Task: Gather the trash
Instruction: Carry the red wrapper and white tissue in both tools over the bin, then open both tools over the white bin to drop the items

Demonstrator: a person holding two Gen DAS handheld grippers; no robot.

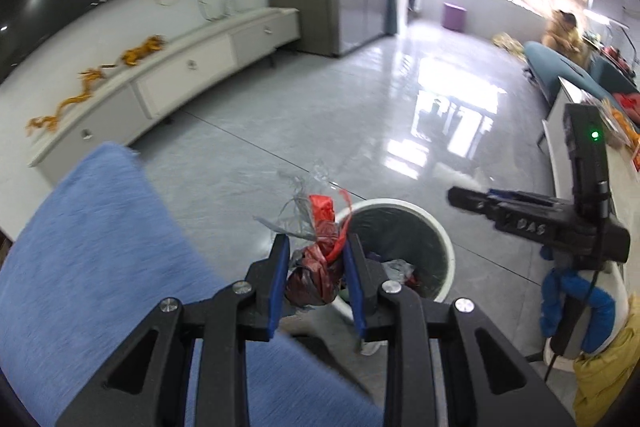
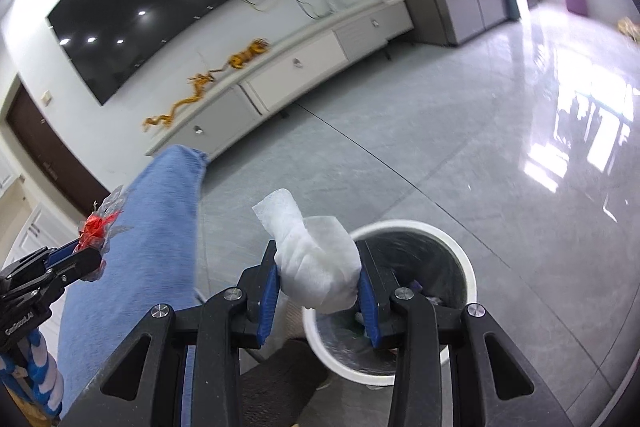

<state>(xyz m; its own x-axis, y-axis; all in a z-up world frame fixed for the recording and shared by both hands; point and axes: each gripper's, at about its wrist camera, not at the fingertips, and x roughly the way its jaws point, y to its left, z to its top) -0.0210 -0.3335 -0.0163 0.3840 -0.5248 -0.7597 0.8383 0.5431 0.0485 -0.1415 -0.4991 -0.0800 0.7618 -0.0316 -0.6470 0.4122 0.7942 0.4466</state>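
— Tools, what do they hold?
— Left tool (image 1: 314,259) is clamped on a red wrapper bundle (image 1: 316,267); right tool (image 2: 318,277) squeezes a white tissue wad (image 2: 316,263), both above the white trash bin (image 2: 464,255).

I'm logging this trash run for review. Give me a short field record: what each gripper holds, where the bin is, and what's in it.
left gripper: shut on a crumpled red and clear wrapper
right gripper: shut on a wadded white tissue
bin: white, round, on the grey floor, just ahead of and below both grippers
bin contents: some trash already inside, items unclear
status: neither piece dropped yet
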